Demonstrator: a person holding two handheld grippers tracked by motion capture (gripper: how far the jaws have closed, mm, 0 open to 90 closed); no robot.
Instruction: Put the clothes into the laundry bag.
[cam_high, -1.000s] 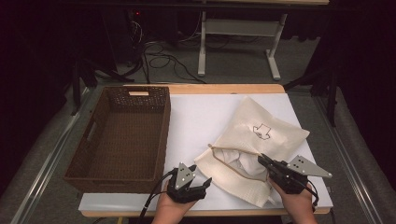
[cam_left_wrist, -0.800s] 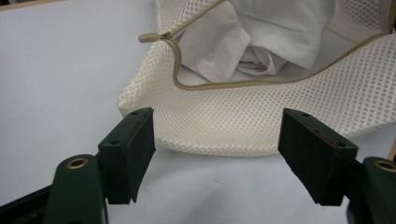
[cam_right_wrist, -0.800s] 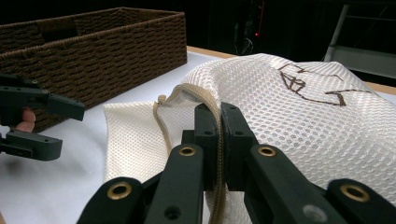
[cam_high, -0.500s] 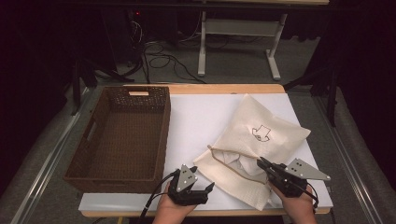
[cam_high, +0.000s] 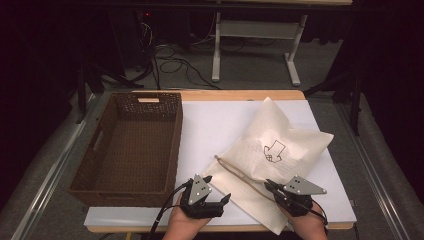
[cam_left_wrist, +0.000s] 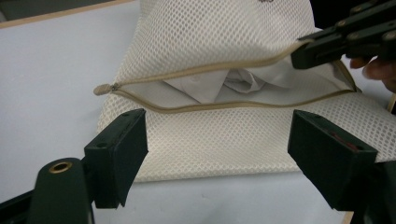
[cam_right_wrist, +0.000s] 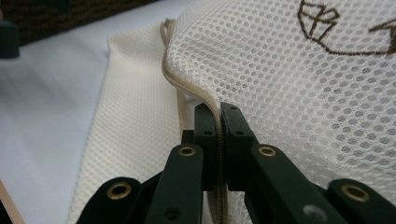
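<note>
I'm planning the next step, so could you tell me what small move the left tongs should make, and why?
Probably ease the open left tongs forward into the mesh bag to take the white cloth, since the right tongs hold the zip's upper edge, keeping the mouth open.

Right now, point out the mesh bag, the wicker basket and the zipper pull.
mesh bag (cam_high: 295, 135), high view, upper panel.
wicker basket (cam_high: 176, 145), high view, right wall.
zipper pull (cam_left_wrist: 103, 88), left gripper view, its tab.
</note>
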